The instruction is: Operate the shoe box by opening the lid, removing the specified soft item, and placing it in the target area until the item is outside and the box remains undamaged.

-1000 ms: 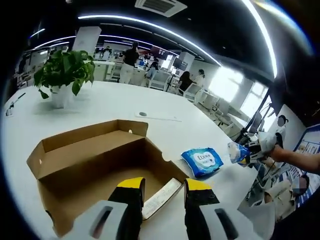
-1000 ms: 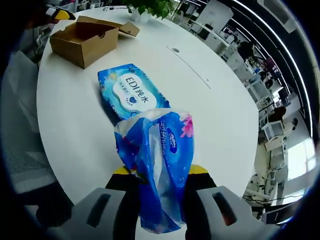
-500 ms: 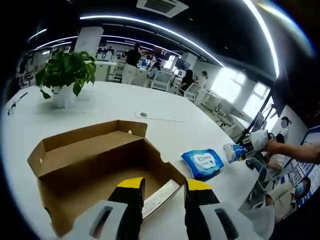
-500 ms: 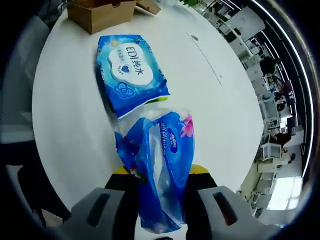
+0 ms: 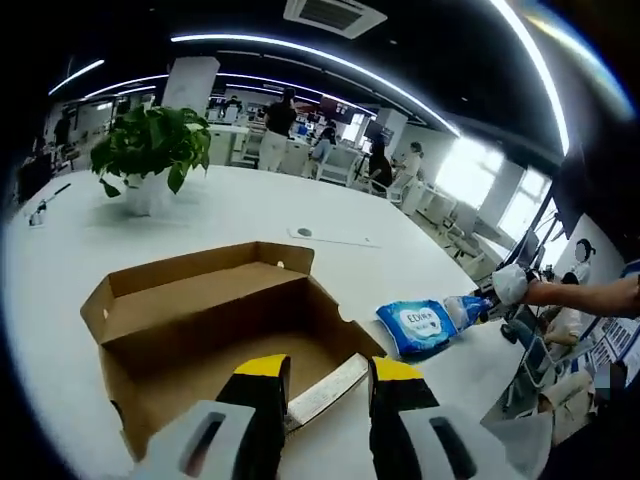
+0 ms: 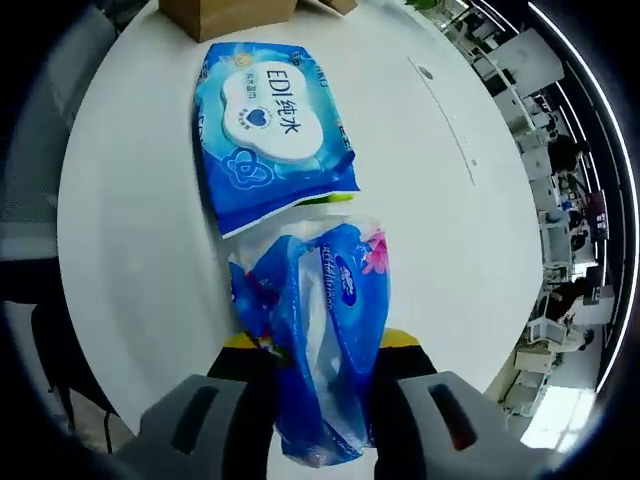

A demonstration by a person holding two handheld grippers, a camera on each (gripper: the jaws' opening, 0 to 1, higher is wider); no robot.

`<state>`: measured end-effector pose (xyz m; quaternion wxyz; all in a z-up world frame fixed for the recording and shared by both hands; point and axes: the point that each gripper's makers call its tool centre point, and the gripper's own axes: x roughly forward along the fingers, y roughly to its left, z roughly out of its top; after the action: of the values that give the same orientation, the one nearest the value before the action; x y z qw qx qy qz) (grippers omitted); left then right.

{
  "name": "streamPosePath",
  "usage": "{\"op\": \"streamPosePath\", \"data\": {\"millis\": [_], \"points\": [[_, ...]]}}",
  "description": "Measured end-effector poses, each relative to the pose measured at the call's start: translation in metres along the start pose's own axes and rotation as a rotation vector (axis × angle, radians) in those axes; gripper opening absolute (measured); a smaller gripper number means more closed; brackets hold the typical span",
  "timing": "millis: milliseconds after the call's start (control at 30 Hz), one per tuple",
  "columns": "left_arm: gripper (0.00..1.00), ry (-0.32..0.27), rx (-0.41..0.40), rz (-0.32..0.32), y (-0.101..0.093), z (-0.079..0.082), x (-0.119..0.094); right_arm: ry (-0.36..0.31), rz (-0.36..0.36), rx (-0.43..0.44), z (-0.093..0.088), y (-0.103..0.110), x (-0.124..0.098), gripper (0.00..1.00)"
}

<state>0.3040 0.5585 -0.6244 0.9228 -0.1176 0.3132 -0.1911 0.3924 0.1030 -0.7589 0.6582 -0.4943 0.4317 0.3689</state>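
- The left gripper view looks from low over the bench [image 5: 200,215], close behind the open box [image 5: 215,325], and faces across it toward the potted plant [image 5: 150,150] and the office beyond.
- The right gripper view looks steeply down at the bench [image 6: 430,190] from near its edge, close above the wipes pack [image 6: 270,125], with the box [image 6: 225,15] at the top of the frame.
- Both views share the bench, the box and the wipes pack [image 5: 418,325]; the left gripper view also catches the right gripper [image 5: 480,305] beside that pack.
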Motion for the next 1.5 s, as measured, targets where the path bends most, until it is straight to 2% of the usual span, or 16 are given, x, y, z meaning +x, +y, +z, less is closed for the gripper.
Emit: {"op": "streamPosePath", "data": {"millis": [333,733,833,1000,1267,1500], "points": [[0.31,-0.002,-0.02,0.022,-0.003,-0.007,-0.01,0.02,0.046,-0.043,0.0,0.009,0.017,0.35],[0.31,-0.009,-0.036,0.024,-0.001,-0.008,-0.011,0.034,0.055,-0.094,0.003,0.013,0.016,0.37],[0.31,-0.012,-0.037,0.019,-0.002,-0.006,-0.008,0.05,0.056,-0.123,0.007,0.021,0.008,0.38],[0.31,-0.014,-0.03,0.008,-0.005,-0.005,-0.006,0.046,0.042,-0.12,0.011,0.021,-0.005,0.39],[0.31,-0.015,-0.031,-0.023,-0.017,-0.008,0.0,0.001,-0.014,0.003,0.01,0.018,-0.036,0.38],[0.31,-0.019,-0.026,-0.042,-0.02,-0.007,-0.001,-0.076,-0.069,0.233,0.008,0.01,-0.054,0.38]]}}
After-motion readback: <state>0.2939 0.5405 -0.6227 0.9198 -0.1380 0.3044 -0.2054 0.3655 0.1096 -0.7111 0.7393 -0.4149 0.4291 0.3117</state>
